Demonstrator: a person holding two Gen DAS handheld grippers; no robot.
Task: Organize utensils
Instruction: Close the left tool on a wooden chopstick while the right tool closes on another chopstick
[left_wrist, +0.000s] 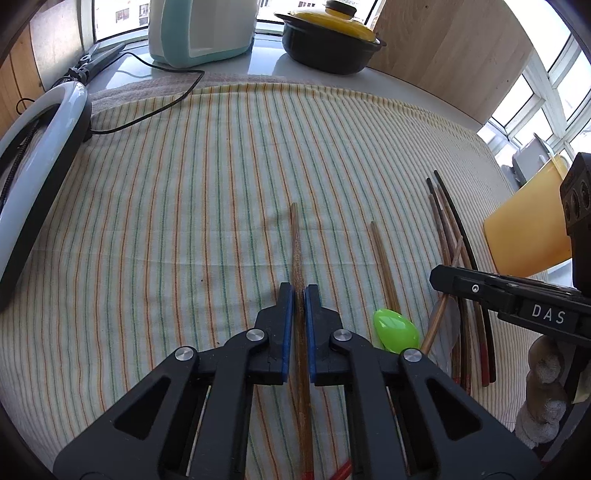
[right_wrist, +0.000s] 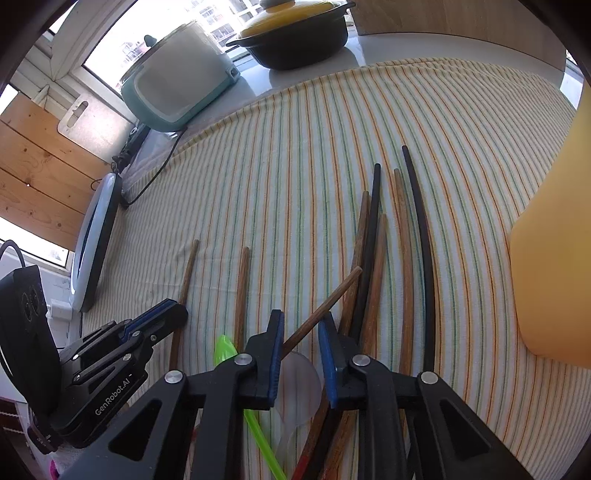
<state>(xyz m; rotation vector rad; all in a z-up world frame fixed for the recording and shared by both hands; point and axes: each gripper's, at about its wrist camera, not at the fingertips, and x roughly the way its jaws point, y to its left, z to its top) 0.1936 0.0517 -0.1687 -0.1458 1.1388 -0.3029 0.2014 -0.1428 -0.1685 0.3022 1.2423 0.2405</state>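
Note:
On the striped cloth (left_wrist: 166, 192) my left gripper (left_wrist: 299, 293) is shut on one brown wooden chopstick (left_wrist: 295, 243) that runs straight away from it; the right wrist view shows that gripper (right_wrist: 177, 310) side-on. My right gripper (right_wrist: 302, 332) stands open over a slanted brown chopstick (right_wrist: 328, 299) and a clear spoon (right_wrist: 301, 376); the pads do not squeeze either. A green spoon (left_wrist: 395, 330) (right_wrist: 225, 347) lies between the two grippers. Another single chopstick (left_wrist: 384, 258) (right_wrist: 242, 288) lies beside it. A loose bundle of brown and black chopsticks (left_wrist: 458, 243) (right_wrist: 373, 251) lies by the right gripper (left_wrist: 439, 276).
A yellow plastic piece (left_wrist: 528, 236) (right_wrist: 554, 258) stands at the right edge of the cloth. At the back are a black pot with a yellow lid (left_wrist: 332, 40), a teal rice cooker (left_wrist: 199, 29) and its black cable (left_wrist: 155, 107). A ring lamp (left_wrist: 37, 147) lies at the left.

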